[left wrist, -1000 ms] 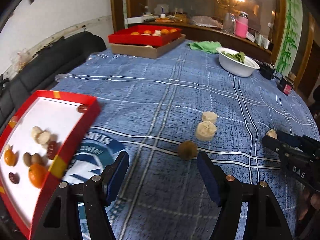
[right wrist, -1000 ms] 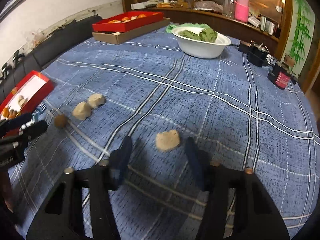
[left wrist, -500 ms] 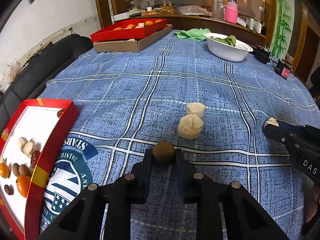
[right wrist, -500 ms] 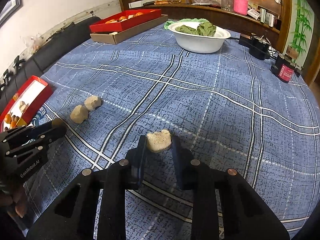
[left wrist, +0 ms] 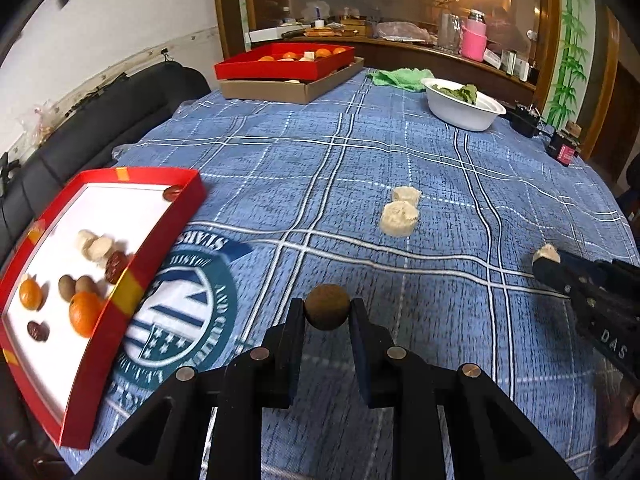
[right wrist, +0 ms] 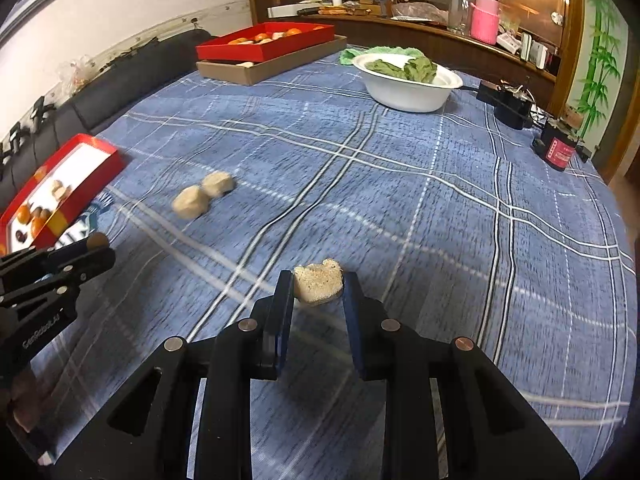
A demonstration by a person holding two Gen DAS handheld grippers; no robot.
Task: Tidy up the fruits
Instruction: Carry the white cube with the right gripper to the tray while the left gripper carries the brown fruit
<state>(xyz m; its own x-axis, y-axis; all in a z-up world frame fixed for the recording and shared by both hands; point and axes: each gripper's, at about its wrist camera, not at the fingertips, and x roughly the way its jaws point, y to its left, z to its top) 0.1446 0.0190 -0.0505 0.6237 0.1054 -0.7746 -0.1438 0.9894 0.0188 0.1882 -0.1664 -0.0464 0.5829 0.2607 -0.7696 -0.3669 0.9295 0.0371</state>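
Observation:
My left gripper (left wrist: 326, 312) is shut on a small round brown fruit (left wrist: 326, 306) and holds it above the blue checked cloth. My right gripper (right wrist: 318, 286) is shut on a pale beige fruit slice (right wrist: 319, 283), also lifted; it shows at the right of the left wrist view (left wrist: 546, 254). Two more pale round slices (left wrist: 400, 212) lie on the cloth ahead; in the right wrist view they lie to the left (right wrist: 200, 196). A red tray (left wrist: 160, 248) at the left holds oranges, brown fruits, red dates and pale slices.
A red box on a cardboard box (left wrist: 288, 68) stands at the far end. A white bowl of green leaves (left wrist: 464, 104) and a green cloth (left wrist: 396, 78) are at the far right. Black devices (right wrist: 512, 104) sit near the right edge. A black sofa (left wrist: 100, 120) lies left.
Both grippers closed from open onto their fruits: the left on the brown fruit, the right on the pale slice. Both have since lifted them off the cloth.

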